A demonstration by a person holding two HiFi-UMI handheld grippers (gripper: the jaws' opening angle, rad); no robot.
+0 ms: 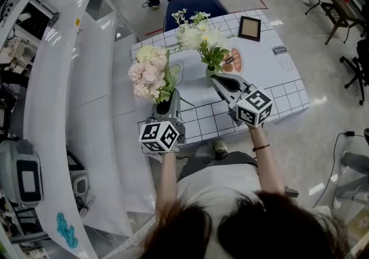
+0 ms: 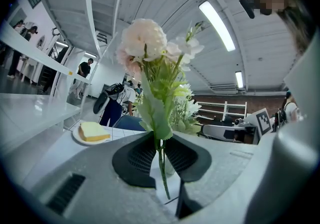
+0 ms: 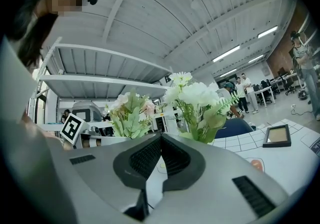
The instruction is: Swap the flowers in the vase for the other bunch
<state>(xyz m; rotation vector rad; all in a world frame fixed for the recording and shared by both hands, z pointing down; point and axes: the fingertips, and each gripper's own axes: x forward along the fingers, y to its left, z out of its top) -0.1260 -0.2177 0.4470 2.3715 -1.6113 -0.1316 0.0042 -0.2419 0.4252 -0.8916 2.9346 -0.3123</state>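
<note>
A bunch of pale pink flowers (image 1: 149, 73) stands upright over the table's near left corner. My left gripper (image 1: 168, 104) is shut on its green stems (image 2: 161, 164), and the blooms (image 2: 145, 41) rise above the jaws. The white bunch (image 1: 203, 36) stands in a small vase (image 1: 211, 70) further right on the checked table (image 1: 271, 85). My right gripper (image 1: 214, 78) is shut with nothing between its jaws, its tip just in front of the vase's foot. In the right gripper view the closed gripper (image 3: 161, 143) points at the white bunch (image 3: 197, 96), and the vase is hidden behind the jaws.
A dark picture frame (image 1: 249, 28) lies at the table's far right, a blue chair (image 1: 193, 5) stands behind the table. A plate with a yellow slice (image 2: 91, 132) shows in the left gripper view. White panels (image 1: 52, 108) run along the left. People stand in the background.
</note>
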